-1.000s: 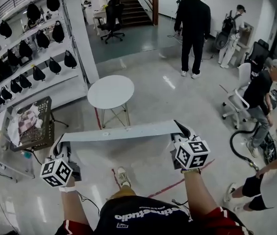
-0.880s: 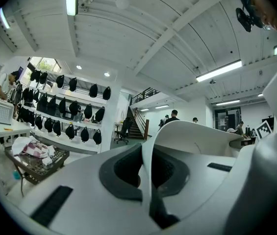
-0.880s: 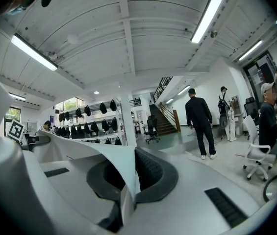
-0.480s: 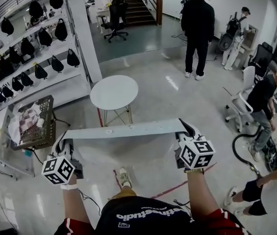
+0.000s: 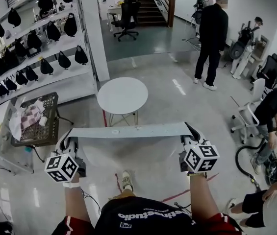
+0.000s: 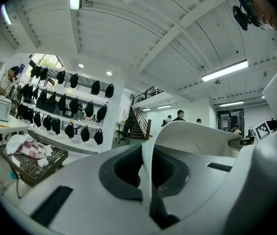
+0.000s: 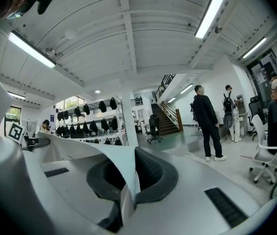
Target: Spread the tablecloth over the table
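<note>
Far left, 9 to 11 o'clock: shelf rack [image 5: 35, 43] hung with black bags, with a wire basket [image 5: 47, 133] of crumpled cloth below it. Neither belongs to the task, so we skip them.

Left gripper [image 5: 68, 141], at 8 o'clock: the jaws are pressed together on the left end of the tablecloth [image 5: 128, 130]. In the left gripper view the pale edge runs straight down into the closed pads. We judge the pinch sits at the end so the full width can open out rather than bunch.

Tablecloth, frame centre: it is in the air, folded into a long flat band, taut and roughly level between the two grippers. We read the high, tight hold as a way to keep it off the floor and ready to pass over a tabletop.

Round table [image 5: 122, 96], at 12 o'clock of the cloth: white, bare, near but apart. Nothing of the cloth lies on it yet. The person's shoe [image 5: 125, 179] sits at 6 o'clock of the cloth, toe toward the table.

Right gripper [image 5: 189, 132], at 4 o'clock: it is likewise clamped on the cloth's right end, with the edge caught between the ribbed pads in the right gripper view. The matching grip gives even tension, in our judgement.

Right side: a standing person [image 5: 212, 38] at 1 o'clock and an office chair [image 5: 246, 115] at 3 o'clock, both well apart from the table.

As we judge it, this is the carry stage and the spread has not begun. Next, both ends need to go over the top together, then the cloth needs unfolding.
</note>
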`<state>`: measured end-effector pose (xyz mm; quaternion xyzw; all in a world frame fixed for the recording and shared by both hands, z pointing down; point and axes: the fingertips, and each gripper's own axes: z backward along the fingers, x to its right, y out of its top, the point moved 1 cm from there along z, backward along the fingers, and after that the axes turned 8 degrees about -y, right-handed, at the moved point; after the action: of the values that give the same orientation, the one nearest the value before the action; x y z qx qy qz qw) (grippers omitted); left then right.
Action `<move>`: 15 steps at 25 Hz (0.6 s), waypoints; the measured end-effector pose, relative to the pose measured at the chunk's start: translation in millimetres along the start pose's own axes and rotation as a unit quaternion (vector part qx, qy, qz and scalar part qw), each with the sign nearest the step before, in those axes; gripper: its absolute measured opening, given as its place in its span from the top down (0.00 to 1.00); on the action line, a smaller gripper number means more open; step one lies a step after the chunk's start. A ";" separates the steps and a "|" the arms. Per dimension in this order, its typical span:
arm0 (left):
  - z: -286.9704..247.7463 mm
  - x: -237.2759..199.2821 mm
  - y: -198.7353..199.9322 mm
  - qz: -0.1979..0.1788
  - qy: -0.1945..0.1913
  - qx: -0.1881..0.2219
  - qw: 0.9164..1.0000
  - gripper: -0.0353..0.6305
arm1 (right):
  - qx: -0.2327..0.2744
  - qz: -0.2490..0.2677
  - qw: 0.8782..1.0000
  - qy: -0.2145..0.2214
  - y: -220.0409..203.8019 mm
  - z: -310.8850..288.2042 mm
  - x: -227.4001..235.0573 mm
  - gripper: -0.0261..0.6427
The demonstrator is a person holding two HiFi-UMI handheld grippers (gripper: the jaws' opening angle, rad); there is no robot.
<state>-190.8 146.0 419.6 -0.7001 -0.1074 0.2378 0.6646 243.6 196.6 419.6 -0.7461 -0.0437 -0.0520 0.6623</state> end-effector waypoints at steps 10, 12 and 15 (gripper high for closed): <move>-69.6 -47.5 6.3 0.006 0.003 -0.008 1.000 0.92 | -0.008 0.005 1.000 0.002 13.5 -87.5 -8.6 0.92; -84.0 -58.7 13.0 0.007 0.002 -0.007 1.000 0.92 | -0.009 0.007 1.000 0.002 19.2 -105.4 -12.8 0.92; -103.1 -75.2 21.5 0.008 -0.001 -0.006 1.000 0.92 | -0.010 0.009 1.000 -0.001 26.3 -130.4 -19.6 0.92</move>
<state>-210.3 18.2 413.1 -0.7051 -0.1038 0.2429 0.6581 225.2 64.1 406.3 -0.7532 -0.0373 -0.0462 0.6551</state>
